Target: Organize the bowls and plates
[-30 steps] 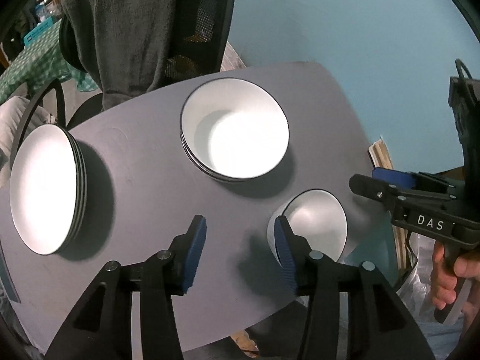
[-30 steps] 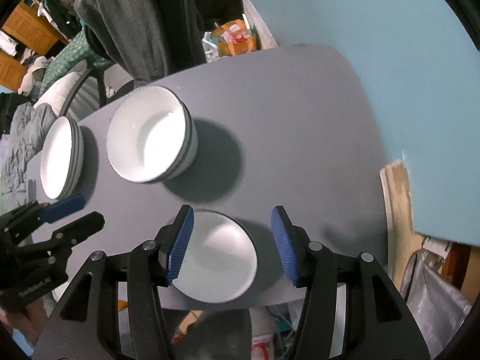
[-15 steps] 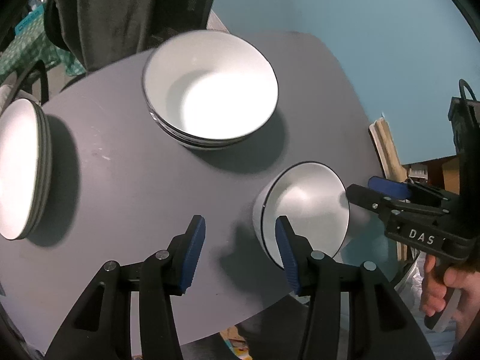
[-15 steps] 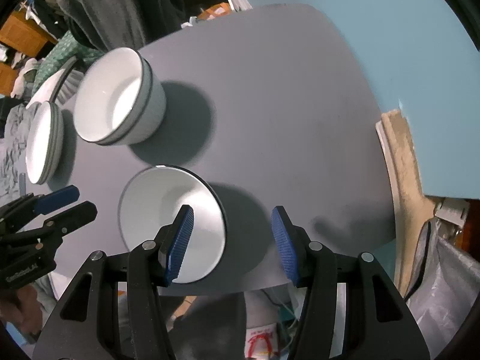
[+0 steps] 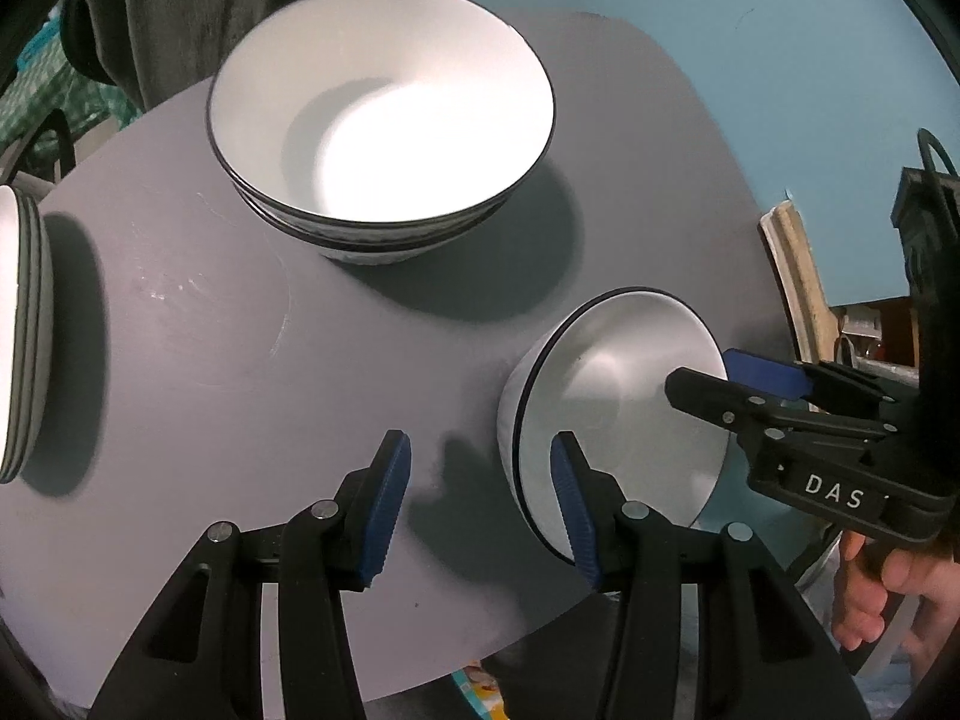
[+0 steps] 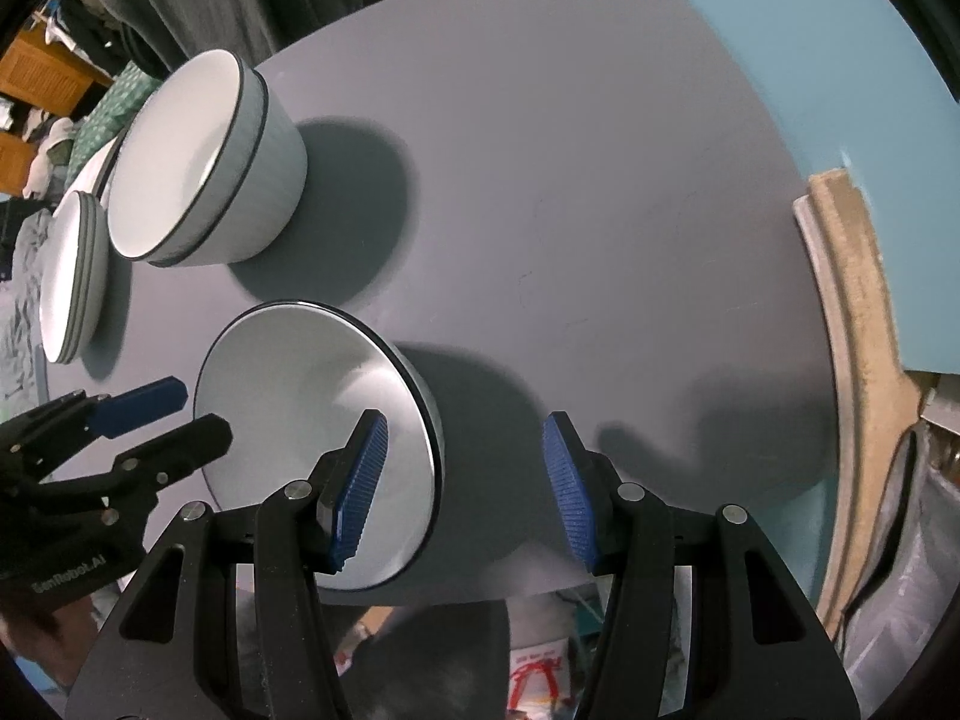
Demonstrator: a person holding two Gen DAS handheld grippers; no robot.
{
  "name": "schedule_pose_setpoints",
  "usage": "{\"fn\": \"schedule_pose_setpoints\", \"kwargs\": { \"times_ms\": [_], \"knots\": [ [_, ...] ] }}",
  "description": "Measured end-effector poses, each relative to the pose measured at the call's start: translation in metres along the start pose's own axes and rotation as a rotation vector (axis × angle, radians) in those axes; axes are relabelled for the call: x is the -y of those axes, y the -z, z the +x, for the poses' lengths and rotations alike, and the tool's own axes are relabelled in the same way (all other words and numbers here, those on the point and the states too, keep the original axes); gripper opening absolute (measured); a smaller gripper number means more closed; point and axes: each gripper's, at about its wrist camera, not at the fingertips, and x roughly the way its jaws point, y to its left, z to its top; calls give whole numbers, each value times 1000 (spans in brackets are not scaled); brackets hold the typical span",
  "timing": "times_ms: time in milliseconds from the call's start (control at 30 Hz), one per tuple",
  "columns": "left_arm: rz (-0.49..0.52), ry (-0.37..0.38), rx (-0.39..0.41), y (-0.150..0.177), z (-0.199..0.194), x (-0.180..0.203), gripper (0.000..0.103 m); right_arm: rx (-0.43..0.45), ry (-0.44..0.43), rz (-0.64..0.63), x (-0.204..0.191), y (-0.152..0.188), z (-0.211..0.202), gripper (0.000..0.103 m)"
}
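A small white bowl with a dark rim sits near the front edge of the grey table. My left gripper is open and straddles the bowl's left rim, one pad inside and one outside. My right gripper is open too, with the bowl's right rim between its pads. Each gripper shows in the other's view, the right gripper and the left gripper. A stack of larger white bowls stands behind. Stacked white plates lie at the left.
A chair draped in grey cloth stands behind the table. A blue wall runs along the right, with a wooden board leaning beside the table's edge. A person's hand holds the right gripper's handle.
Both grippers have come down toward the small bowl, which now looks larger. Each pair of fingers now has part of its rim between them. The jaws kept their width.
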Motion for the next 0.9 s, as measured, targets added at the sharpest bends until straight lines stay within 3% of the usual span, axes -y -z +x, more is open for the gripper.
{"fn": "schedule_pose_setpoints", "kwargs": {
  "times_ms": [633,900],
  "knots": [
    [-41,-11,-35,3,22,-1,49,-26,-46,13,19,0,22,53],
    [-65,-8,-30,4,25,4,44,-29,-46,4,17,0,25,29]
  ]
}}
